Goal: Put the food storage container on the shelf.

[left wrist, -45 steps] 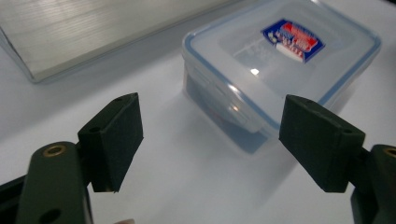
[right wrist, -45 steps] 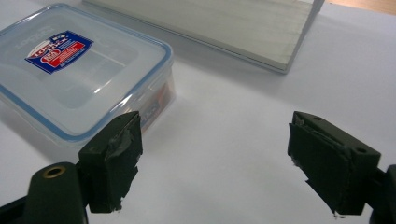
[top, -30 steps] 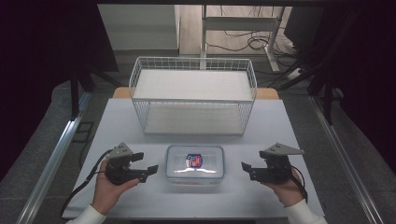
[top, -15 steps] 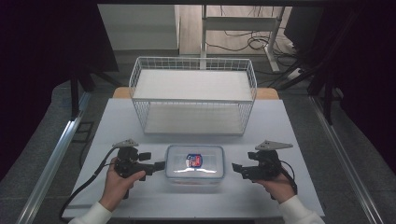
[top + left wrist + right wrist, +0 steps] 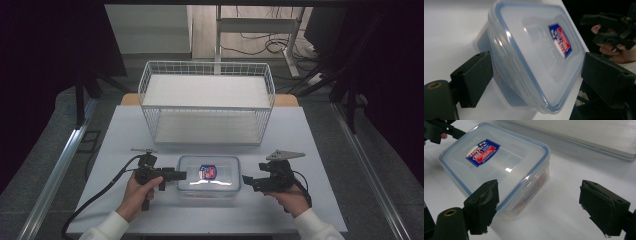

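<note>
- The clear plastic container [image 5: 209, 173], with its blue-rimmed lid and a red and blue label [image 5: 207, 171], sits flat on the white surface [image 5: 300, 135] near your edge, centred between your two hands.
- In the right gripper view something red shows through the container's side wall [image 5: 534, 187]; you cannot tell what it is.
- Your left gripper [image 5: 176, 175] is level with the container's left end. In the left gripper view its fingers [image 5: 474, 77] stand apart with the container's end between them, the lid [image 5: 536, 50] passing through the gap; whether either finger touches the wall, you cannot tell.
- Your right gripper [image 5: 248, 182] is just beside the container's right end. In the right gripper view its fingers [image 5: 482, 205] are spread wide, the left one at the container's near corner and the other over bare surface.
- Each gripper is held in a hand with a white sleeve [image 5: 315, 227], and a black cable [image 5: 100, 197] trails off the left one.
- Beyond the container, a white wire basket [image 5: 207, 102] stands on the far half of the surface.
</note>
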Tool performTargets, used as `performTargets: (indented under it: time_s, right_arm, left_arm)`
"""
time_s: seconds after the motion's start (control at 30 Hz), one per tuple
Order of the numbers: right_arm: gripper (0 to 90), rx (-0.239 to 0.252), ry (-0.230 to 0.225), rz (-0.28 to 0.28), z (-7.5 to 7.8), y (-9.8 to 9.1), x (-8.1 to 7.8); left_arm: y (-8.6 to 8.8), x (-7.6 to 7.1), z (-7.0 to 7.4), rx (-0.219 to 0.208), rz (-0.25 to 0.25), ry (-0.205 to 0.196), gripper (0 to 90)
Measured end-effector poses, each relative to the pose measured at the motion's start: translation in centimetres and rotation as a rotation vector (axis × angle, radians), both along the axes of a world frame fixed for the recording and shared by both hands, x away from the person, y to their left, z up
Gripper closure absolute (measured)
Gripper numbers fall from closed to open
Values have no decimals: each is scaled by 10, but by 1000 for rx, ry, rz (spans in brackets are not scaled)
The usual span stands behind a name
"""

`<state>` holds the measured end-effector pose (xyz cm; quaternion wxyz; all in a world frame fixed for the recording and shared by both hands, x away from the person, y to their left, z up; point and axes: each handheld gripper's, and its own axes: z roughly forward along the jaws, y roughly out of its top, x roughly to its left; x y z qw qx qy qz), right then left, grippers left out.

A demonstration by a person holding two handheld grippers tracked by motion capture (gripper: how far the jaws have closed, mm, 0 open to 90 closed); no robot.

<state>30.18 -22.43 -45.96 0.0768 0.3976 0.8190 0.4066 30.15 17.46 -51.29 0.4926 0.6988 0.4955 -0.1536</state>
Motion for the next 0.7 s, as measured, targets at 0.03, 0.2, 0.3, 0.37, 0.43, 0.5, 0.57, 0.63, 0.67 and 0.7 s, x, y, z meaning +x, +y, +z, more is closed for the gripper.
performTargets:
  time_s: [0.03,0.2,0.3,0.37,0.43,0.5,0.57,0.63,0.67,0.7]
  right_arm:
    - [166,-2,-4,-2,0,-1,-1]
    - [166,1,-10,-11,0,-4,-3]
    - [165,-1,-12,-14,0,-5,-4]
    - [166,-3,-9,-14,-1,-5,-4]
    - [166,-4,-8,-14,-2,-4,-4]
    - [166,-5,-2,-9,-3,-3,-3]
    - [166,-4,12,-1,-5,0,-2]
    - [163,17,42,10,-7,2,-1]
    - [163,17,42,10,-7,2,-1]
    - [163,29,61,12,-8,4,-1]
  left_arm:
    - [-2,-1,-1,-4,-6,9,101]
    - [-6,-3,-9,0,-28,59,102]
    - [-9,0,-14,-13,-33,79,105]
    - [-10,1,-17,-21,-38,96,107]
    - [-10,2,-17,-20,-35,98,108]
    - [-9,0,-16,-2,-20,93,148]
    - [-9,-1,-14,10,-8,84,187]
    - [-8,-3,-12,19,7,74,228]
    - [-8,-3,-12,19,7,74,243]
    - [-7,-3,-12,25,7,72,243]
